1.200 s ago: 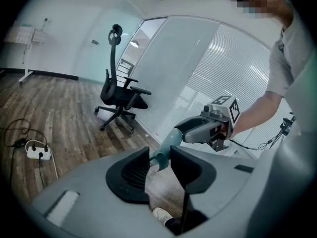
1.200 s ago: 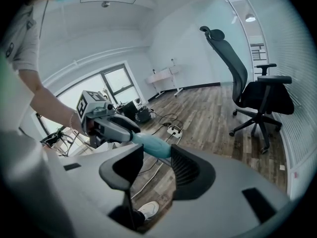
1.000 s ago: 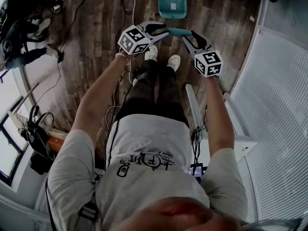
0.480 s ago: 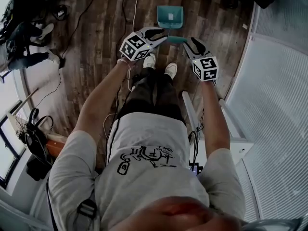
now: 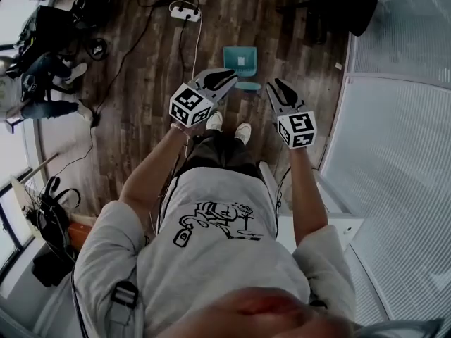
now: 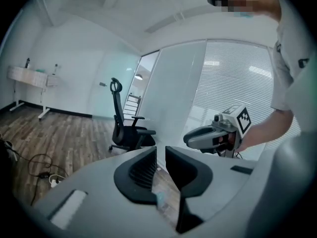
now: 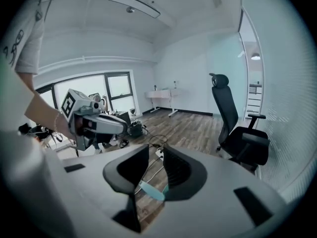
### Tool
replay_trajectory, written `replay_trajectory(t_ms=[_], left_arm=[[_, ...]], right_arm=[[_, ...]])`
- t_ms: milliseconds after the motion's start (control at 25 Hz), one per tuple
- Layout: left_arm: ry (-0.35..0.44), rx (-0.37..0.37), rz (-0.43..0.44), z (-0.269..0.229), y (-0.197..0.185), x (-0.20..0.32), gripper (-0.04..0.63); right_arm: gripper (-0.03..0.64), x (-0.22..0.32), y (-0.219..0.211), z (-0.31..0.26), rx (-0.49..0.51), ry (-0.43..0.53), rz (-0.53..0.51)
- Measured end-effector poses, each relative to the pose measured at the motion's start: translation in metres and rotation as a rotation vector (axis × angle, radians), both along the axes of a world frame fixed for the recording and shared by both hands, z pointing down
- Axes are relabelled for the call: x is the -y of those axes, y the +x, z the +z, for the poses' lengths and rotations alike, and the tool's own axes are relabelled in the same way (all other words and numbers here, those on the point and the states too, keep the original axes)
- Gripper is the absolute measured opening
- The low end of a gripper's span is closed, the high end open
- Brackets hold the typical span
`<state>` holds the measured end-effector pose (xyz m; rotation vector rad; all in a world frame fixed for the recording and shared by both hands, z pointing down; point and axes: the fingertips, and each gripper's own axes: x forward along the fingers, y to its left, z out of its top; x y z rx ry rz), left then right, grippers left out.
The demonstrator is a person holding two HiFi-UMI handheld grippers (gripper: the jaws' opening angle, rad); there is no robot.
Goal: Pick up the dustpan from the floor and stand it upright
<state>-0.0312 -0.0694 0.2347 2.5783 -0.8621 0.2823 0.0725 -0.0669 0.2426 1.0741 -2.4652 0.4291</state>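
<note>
- Left gripper (image 5: 227,78) and right gripper (image 5: 277,89) up in front of the person, well above the floor (image 5: 141,97). Smooth grey moulded shells, black ribbed pads, a black-and-white marker cube (image 5: 189,104) on each.
- Left jaws just closed down to a narrow slit, with nothing between them. Right jaws also just closing, a somewhat wider gap, clamped on nothing, only a teal strip showing through it farther off.
- Below, white shoes (image 5: 243,131) on dark, streaky wood planks.
- Just beyond the shoes, between the two gripper tips but touching neither, the teal handle (image 5: 248,86) of the dustpan (image 5: 240,60): flat, rounded, plain matt plastic.
- Farther on, the pan itself: a squarish teal scoop with a pale label, on the floor.
- Judged done or nearly so: dustpan free of both grippers and seemingly standing alone, handle rising toward the camera. Uprightness hard to confirm from overhead; a check on stability possibly left.
- Farthest: white power strip (image 5: 184,9) at far left, black office chair (image 5: 338,5) at far right.
</note>
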Motion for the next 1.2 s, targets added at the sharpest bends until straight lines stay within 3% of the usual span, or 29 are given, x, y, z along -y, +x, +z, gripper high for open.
replay_trajectory(t_ms=[320,680,840,1200], left_arm=[[0.124,-0.029,-0.074,-0.126,-0.013,-0.009,0.020],[0.266,-0.063,-0.128,-0.253,-0.005,-0.031,0.009],[0.317,-0.073,-0.144,-0.289,-0.003,-0.046,0.009],[0.334,-0.088,-0.159,-0.317,0.001,-0.066,0.009]], right_arm=[[0.035,-0.011,0.006,-0.144,0.083,0.104,0.087],[0.021,-0.040,0.009,-0.266,0.078,0.243,0.101],[0.021,-0.054,0.005,-0.298,0.087,0.284,0.090],[0.015,-0.069,-0.002,-0.340,0.108,0.353,0.079]])
